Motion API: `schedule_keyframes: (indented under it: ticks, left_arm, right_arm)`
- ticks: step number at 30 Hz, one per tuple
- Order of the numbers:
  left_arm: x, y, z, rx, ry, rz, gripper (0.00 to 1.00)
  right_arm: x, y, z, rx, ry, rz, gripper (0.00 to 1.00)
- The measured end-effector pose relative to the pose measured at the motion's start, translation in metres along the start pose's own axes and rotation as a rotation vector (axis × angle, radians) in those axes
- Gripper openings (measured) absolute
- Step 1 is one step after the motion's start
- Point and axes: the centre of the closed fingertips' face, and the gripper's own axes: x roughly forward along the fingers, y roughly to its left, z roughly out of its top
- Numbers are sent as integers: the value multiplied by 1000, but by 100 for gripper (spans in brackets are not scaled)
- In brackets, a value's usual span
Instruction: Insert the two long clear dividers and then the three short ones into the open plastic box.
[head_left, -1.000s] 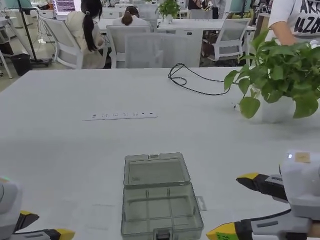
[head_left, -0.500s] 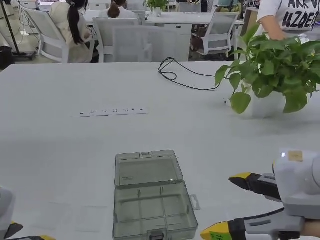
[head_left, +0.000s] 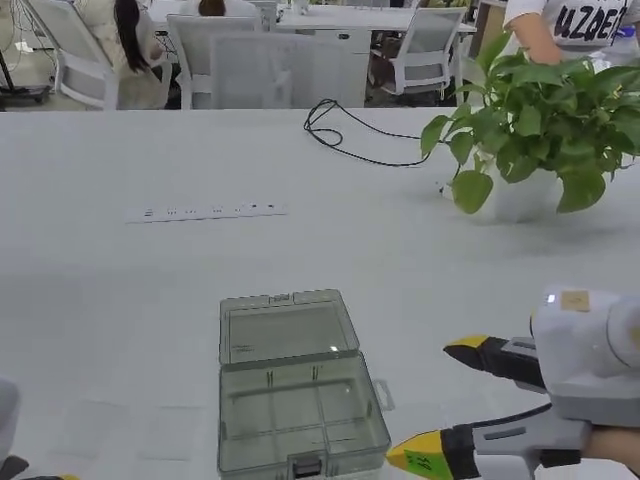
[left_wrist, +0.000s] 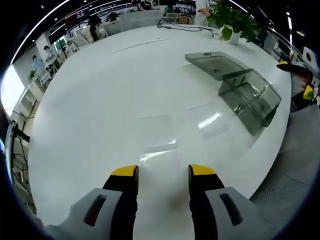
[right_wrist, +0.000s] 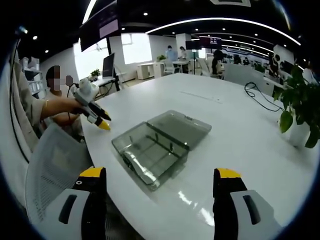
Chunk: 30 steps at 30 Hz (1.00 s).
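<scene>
Plastic box (head_left: 296, 386) open; plant (head_left: 530, 120), cable (head_left: 345, 137), power strip (head_left: 207, 212) beyond.

The box (head_left: 300, 420) sits by the near edge of the table (head_left: 450, 260), its lid (head_left: 287, 328) folded back to the far side, so the tray is open from above. To its right the right gripper (head_left: 428, 403) hangs, jaws spread wide, with bare surface between them. To its left, clear dividers (left_wrist: 156, 130) lie flat between it and the left gripper (left_wrist: 163, 171), whose jaws stand parted. A power strip (head_left: 207, 211), cable (head_left: 350, 135) and, far right, a plant (head_left: 530, 110) stand well apart beyond wide bare surface.
</scene>
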Motion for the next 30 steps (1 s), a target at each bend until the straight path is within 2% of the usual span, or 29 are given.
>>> schedule_keyframes:
  ticks: [9,20,30]
  left_arm:
    - [3,-1,-1,-17,15,-11,35]
    - [5,3,0,-61,46,13,33]
    - [5,3,-2,-69,102,17,32]
  right_arm:
    - [1,-3,-2,7,3,-6,88]
    - [2,-4,-2,2,7,-6,87]
    - [1,-6,-5,7,22,-20,87]
